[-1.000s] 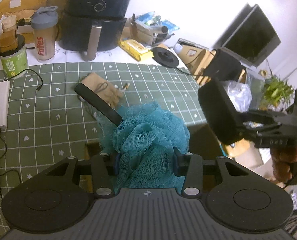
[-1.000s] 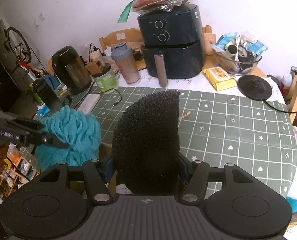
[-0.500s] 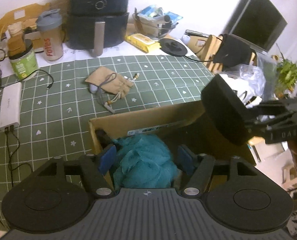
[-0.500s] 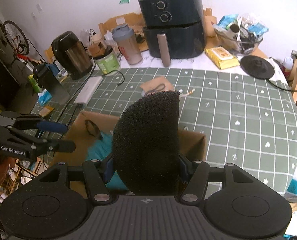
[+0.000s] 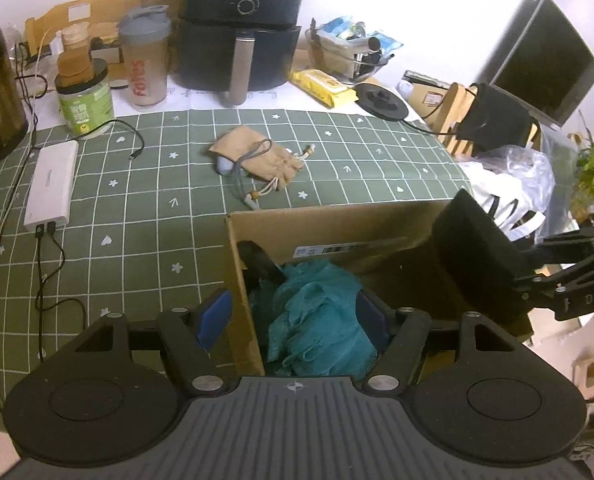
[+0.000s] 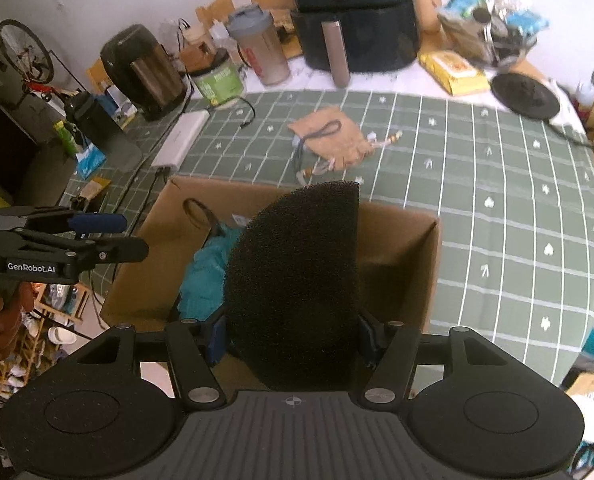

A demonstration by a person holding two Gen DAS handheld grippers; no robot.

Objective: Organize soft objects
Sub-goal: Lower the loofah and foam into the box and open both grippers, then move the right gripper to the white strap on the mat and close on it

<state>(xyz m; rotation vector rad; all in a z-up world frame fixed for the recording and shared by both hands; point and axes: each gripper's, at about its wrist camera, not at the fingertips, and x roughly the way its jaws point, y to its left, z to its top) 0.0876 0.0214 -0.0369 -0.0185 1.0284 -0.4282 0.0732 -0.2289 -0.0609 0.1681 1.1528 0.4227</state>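
Soft objects: teal mesh pouf (image 5: 317, 316) lying inside the cardboard box (image 5: 337, 224) on the desk (image 5: 145, 220), between the spread jaws of the left gripper (image 5: 293, 314), which have just been opening. Right gripper (image 6: 293, 336) pinches the black foam sponge (image 6: 297, 276) above the box. Risk: released too near the rim, the springy sponge may rebound out; the left jaws straddling the box wall may snag it.

Left gripper (image 5: 293, 314): lower centre of frame, angled downward, jaws just opened, spread apart. Right gripper (image 6: 293, 326): lower centre, angled downward, jaws clamped on black foam sponge (image 6: 297, 276).
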